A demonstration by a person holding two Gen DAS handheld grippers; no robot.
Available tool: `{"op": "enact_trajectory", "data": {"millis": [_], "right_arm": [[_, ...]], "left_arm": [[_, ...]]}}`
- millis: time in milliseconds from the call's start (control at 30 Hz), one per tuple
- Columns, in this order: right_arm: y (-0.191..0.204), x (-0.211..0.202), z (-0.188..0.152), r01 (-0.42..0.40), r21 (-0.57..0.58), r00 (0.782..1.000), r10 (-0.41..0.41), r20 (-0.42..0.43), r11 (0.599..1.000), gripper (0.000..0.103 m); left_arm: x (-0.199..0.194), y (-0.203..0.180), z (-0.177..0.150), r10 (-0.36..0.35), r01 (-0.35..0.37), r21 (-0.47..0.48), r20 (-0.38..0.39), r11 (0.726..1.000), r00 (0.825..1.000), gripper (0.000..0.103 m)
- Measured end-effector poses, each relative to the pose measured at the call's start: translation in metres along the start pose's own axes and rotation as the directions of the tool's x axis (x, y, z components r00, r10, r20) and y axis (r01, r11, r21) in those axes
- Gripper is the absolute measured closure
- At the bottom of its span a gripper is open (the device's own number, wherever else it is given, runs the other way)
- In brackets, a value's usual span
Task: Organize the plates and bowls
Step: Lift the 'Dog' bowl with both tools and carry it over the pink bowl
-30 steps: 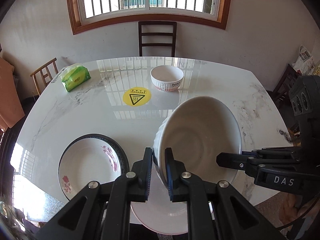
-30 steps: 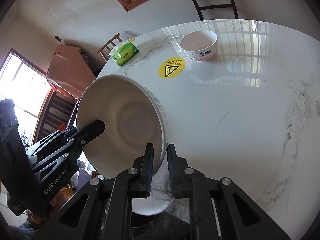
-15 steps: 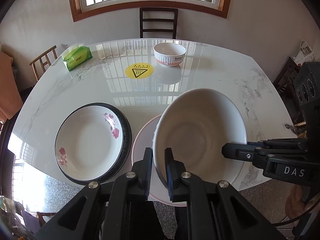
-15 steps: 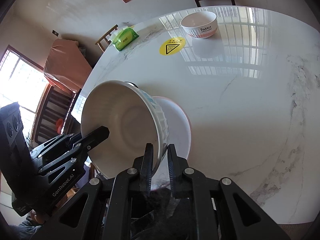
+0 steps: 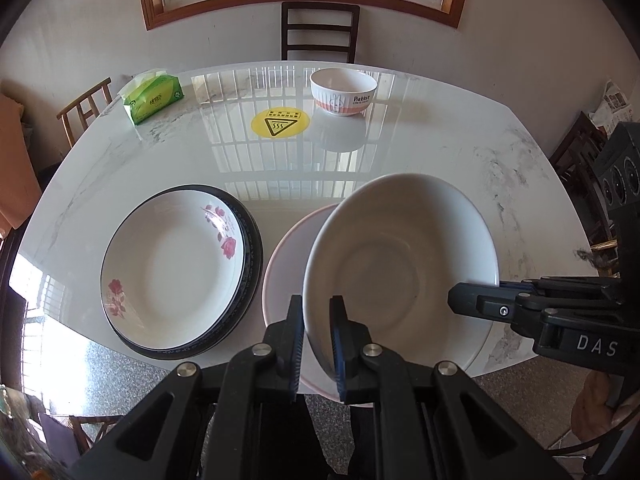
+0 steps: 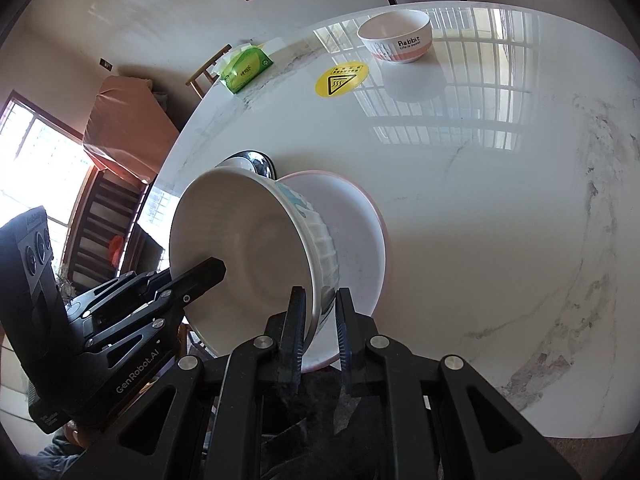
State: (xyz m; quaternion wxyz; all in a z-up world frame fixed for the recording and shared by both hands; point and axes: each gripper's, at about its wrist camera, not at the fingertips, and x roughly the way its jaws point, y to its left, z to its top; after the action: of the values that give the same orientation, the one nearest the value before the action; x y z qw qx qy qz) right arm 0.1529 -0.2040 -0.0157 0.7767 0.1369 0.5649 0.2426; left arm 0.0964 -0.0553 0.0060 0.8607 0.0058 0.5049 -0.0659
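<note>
A large white bowl (image 5: 400,264) (image 6: 248,248), ribbed on the outside, hangs tilted just above a pink-rimmed plate (image 5: 288,264) (image 6: 356,232) at the table's near edge. My left gripper (image 5: 316,336) (image 6: 212,270) is shut on the bowl's near-left rim. My right gripper (image 6: 320,320) (image 5: 460,300) is shut on the opposite rim. To the left, a flowered plate (image 5: 168,268) sits stacked in a dark-rimmed plate (image 5: 252,248). A small "Rabbit" bowl (image 5: 343,92) (image 6: 396,36) stands at the far side.
The white marble table (image 5: 440,152) carries a yellow warning sticker (image 5: 281,123) and a green tissue pack (image 5: 154,98) at the far left. A dark chair (image 5: 320,32) stands behind the table, a wooden one (image 5: 86,108) at the left.
Both grippers have come down with the bowl and drawn back towards the near edge, so it now hangs over the pink-rimmed plate. Both grips are unchanged.
</note>
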Motion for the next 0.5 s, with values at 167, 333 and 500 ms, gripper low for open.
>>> {"op": "enact_trajectory", "data": {"millis": [167,333,500], "right_arm": [[-0.001,0.003,-0.001,0.002,0.001,1.0,-0.002,-0.007,1.0,0.088],[-0.003,0.004,-0.001,0.003,0.006,1.0,-0.002,-0.013,1.0,0.088],[-0.004,0.006,-0.002,0.006,0.011,1.0,-0.006,-0.02,1.0,0.088]], "left_arm": [[0.004,0.0,0.0,-0.002,0.002,-0.001,-0.014,1.0,1.0,0.09],[0.01,0.001,0.0,-0.01,0.01,-0.008,-0.038,1.0,0.999,0.09],[0.013,0.005,0.001,-0.028,0.026,-0.02,-0.064,0.999,0.998,0.09]]}}
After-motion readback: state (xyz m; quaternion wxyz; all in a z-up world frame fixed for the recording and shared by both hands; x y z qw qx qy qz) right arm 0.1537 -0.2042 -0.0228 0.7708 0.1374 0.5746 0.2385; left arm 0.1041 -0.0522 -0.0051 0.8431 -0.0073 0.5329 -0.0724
